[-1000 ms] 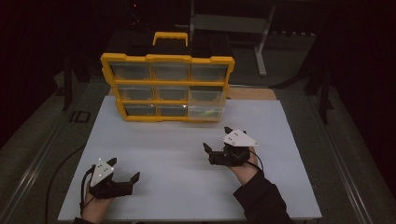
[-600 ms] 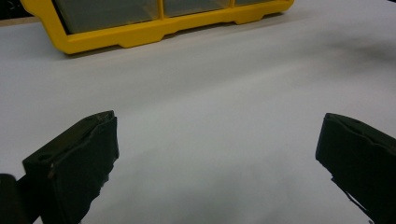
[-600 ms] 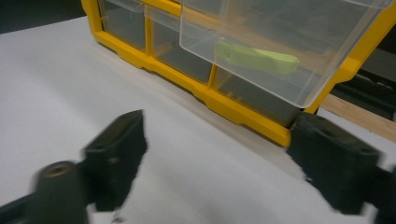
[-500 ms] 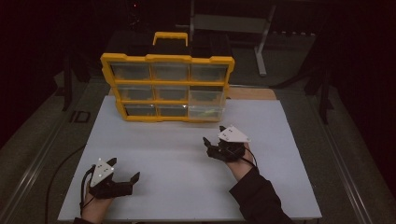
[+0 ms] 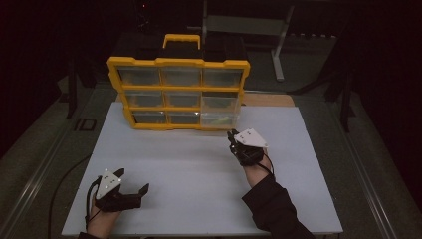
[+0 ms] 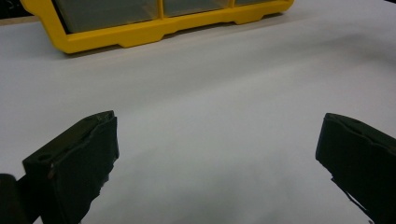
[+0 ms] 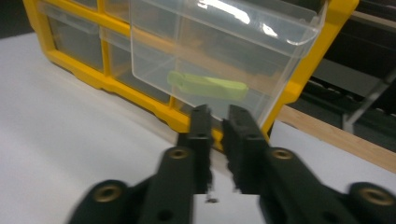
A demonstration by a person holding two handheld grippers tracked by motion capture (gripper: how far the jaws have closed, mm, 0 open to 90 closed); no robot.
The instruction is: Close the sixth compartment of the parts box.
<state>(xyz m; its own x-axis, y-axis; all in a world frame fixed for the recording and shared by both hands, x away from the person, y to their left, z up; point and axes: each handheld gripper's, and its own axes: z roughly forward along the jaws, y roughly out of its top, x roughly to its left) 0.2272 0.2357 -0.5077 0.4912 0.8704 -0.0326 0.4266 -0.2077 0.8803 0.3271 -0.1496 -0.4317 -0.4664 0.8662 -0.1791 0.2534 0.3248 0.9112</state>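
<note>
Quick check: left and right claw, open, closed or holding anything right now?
Left claw: open, empty, over the white mat.
Right claw: nearly closed, holding nothing, at the clear drawer.

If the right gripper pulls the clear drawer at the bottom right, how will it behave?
The clear drawer looks like thin, smooth plastic, so probably light and slippery. It holds one green piece, which may slide. The yellow organizer stands upright and might tip.

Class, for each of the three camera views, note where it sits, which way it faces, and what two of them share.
High view: above the table, looking forward and down; both hands, left gripper, right gripper.
Left gripper view: rides the left gripper, faces the white mat; jaws wide.
Right gripper view: faces the clear drawer; jaws nearly closed.
Shared: the yellow organizer.
</note>
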